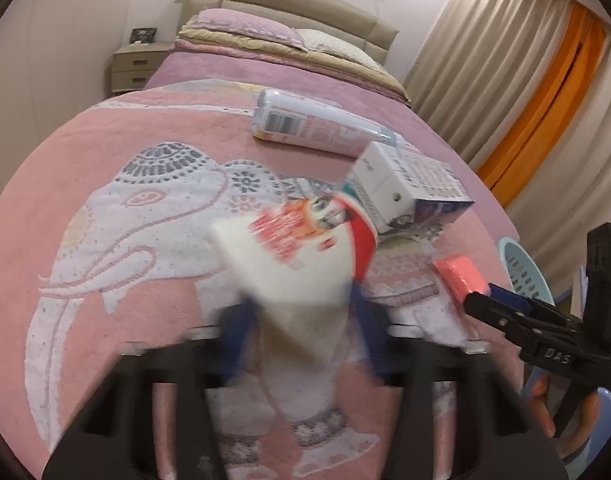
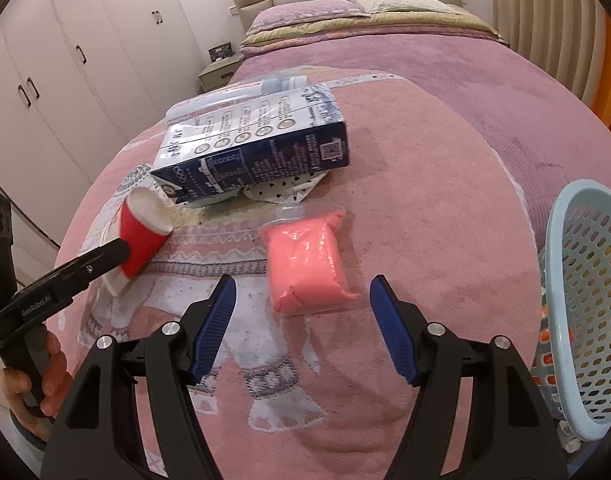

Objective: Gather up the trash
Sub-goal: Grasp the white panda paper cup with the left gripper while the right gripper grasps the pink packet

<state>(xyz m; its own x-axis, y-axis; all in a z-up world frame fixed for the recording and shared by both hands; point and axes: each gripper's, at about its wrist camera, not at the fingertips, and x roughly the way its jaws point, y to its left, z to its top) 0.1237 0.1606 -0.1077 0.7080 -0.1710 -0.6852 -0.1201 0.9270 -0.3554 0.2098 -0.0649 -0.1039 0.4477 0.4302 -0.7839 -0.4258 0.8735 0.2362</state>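
The left gripper (image 1: 301,304) has its blue pads closed on a red-and-white paper cup (image 1: 305,248), which lies on its side at the near left of the pink elephant blanket (image 2: 405,208), mouth toward the milk carton (image 2: 257,148). The right gripper (image 2: 303,320) hangs open and empty, the pink plastic pouch (image 2: 305,260) just beyond its tips, long axis running away from it. The blue basket (image 2: 585,300) stands at the right edge, nearer the right hand.

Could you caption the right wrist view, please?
Open right tool poised over pink packet; left tool grips red cup.
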